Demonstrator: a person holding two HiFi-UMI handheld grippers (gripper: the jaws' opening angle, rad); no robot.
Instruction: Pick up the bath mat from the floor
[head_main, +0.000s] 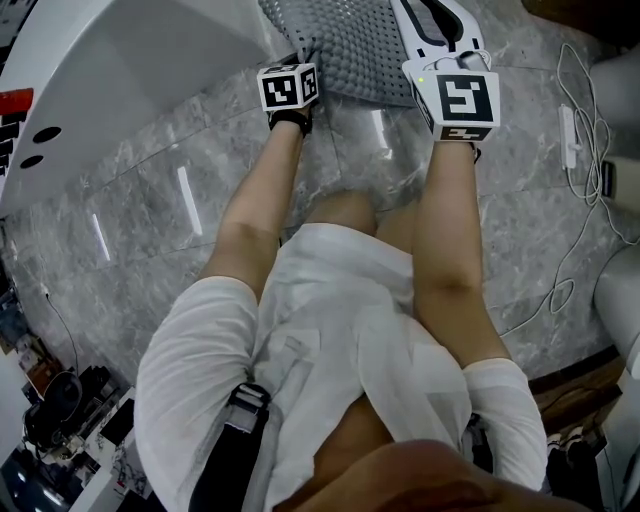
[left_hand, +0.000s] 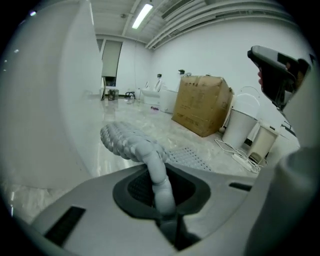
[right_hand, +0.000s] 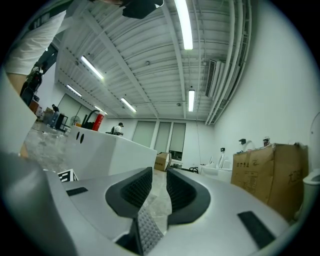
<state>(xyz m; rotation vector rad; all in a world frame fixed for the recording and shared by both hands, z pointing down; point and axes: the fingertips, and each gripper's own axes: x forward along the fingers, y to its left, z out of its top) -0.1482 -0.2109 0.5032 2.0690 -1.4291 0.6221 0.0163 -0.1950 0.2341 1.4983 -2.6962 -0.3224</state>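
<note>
The grey, bumpy bath mat (head_main: 352, 48) lies on the marble floor at the top of the head view. My left gripper (left_hand: 159, 176) is shut on a raised fold of the mat (left_hand: 131, 142), which curls up out of the jaws. Its marker cube (head_main: 290, 88) sits at the mat's near left corner. My right gripper (right_hand: 159, 181) points upward, with a thin strip of the mat's edge (right_hand: 148, 229) wedged deep between its jaws while the tips stand slightly apart. Its marker cube (head_main: 458, 100) is by the mat's right edge.
A white bathtub (head_main: 120, 70) fills the upper left, close to the left gripper. White cables and a power strip (head_main: 572, 135) trail over the floor on the right. A cardboard box (left_hand: 202, 105) and white bins (left_hand: 240, 127) stand farther off. My knees are over the grey floor (head_main: 160, 200).
</note>
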